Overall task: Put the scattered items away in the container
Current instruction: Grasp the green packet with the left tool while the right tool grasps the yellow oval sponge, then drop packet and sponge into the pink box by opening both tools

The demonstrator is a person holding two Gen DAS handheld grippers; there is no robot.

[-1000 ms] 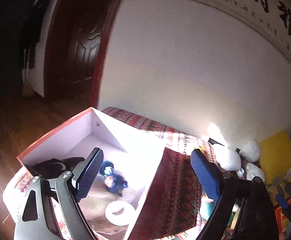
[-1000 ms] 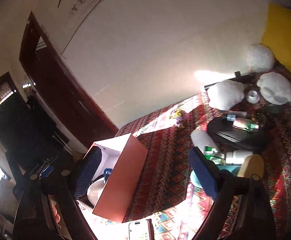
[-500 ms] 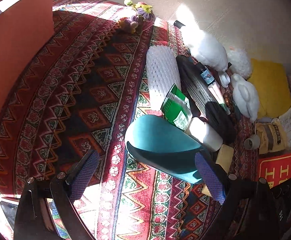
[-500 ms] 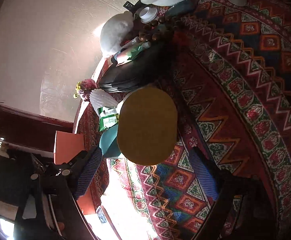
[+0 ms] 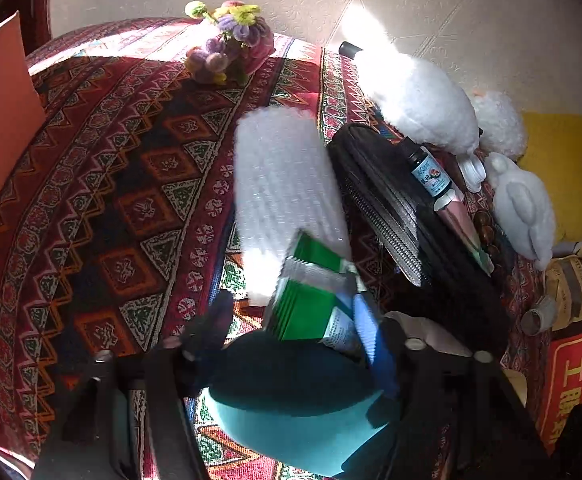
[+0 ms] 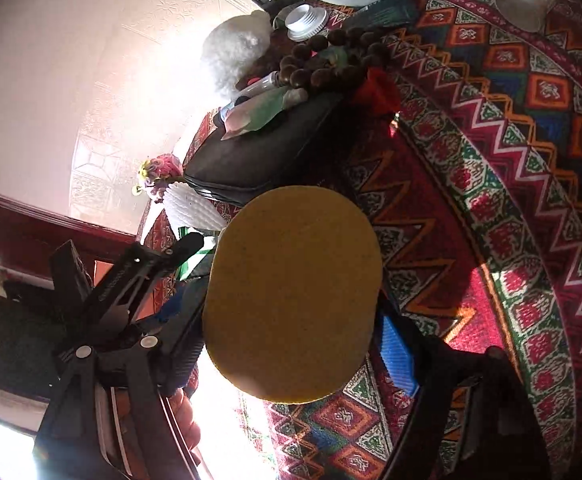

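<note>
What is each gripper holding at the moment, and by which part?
Left gripper, jaws just closing, pinches the teal pad at its far end. Right gripper, also closing, straddles the yellow pad; firm hold cannot be told.

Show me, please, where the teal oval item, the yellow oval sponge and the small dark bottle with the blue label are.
teal oval item [image 5: 291, 420], left wrist view, sunlit lower face.
yellow oval sponge [image 6: 295, 296], right wrist view, middle of flat face.
small dark bottle [image 5: 431, 174], left wrist view, blue label.

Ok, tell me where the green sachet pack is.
In the left wrist view the green sachet pack lies at centre, resting on the teal pad, just below the white foam sleeve and left of the black pouch.
</note>
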